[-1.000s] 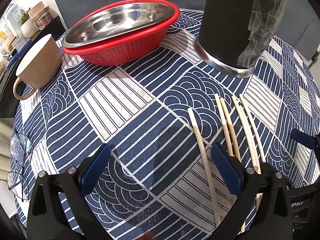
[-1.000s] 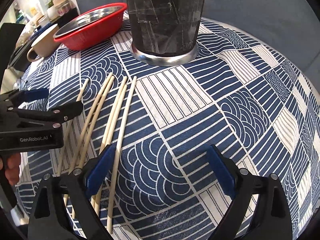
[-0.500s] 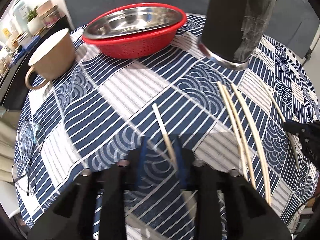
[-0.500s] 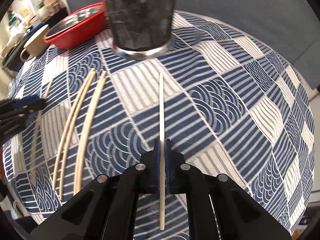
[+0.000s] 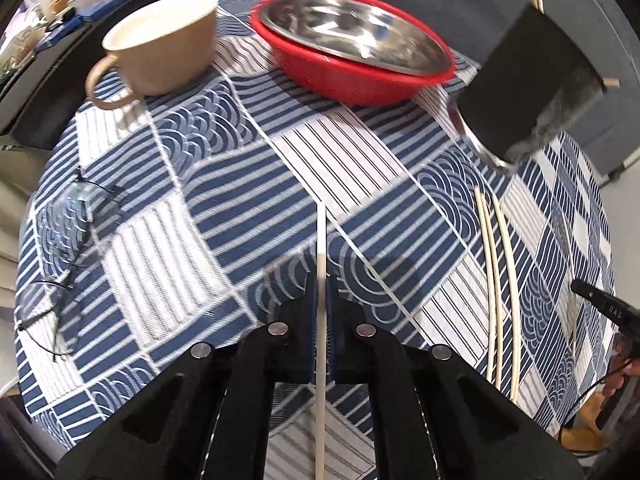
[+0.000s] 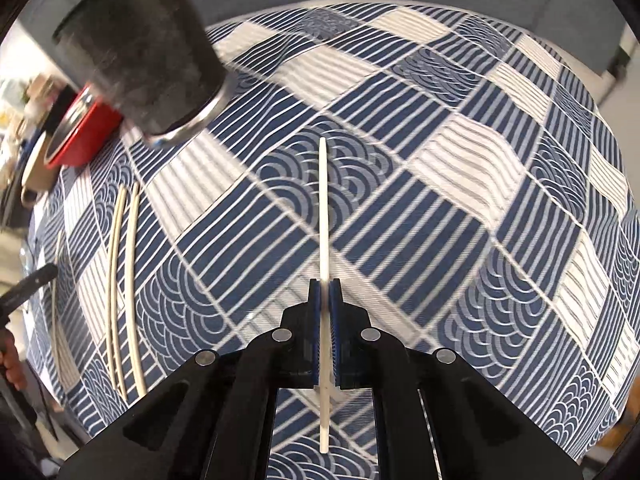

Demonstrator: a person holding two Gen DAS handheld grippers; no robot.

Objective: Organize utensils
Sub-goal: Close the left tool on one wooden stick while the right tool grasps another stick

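Note:
My left gripper (image 5: pixel 321 280) is shut on a pale wooden chopstick (image 5: pixel 321 240), held lengthwise above the blue patterned tablecloth (image 5: pixel 200 248). My right gripper (image 6: pixel 325 284) is shut on another chopstick (image 6: pixel 323 200), its tip pointing away over the cloth. Three loose chopsticks (image 5: pixel 498 280) lie on the cloth at the right of the left wrist view; the same chopsticks (image 6: pixel 124 280) show at the left of the right wrist view. The tall black utensil holder (image 5: pixel 528 80) stands far right, with stick ends poking from its rim. In the right wrist view the holder (image 6: pixel 140 48) is upper left.
A tan mug (image 5: pixel 160 40) and a red colander (image 5: pixel 352 76) holding a steel dish (image 5: pixel 352 32) stand at the back. Eyeglasses (image 5: pixel 60 240) lie at the cloth's left edge. The other gripper's tip (image 5: pixel 604 308) shows at the right edge.
Both grippers closed from wide open, each onto one chopstick, and lifted it off the cloth. Both moved sideways and rolled, so the holder and bowls have shifted in view.

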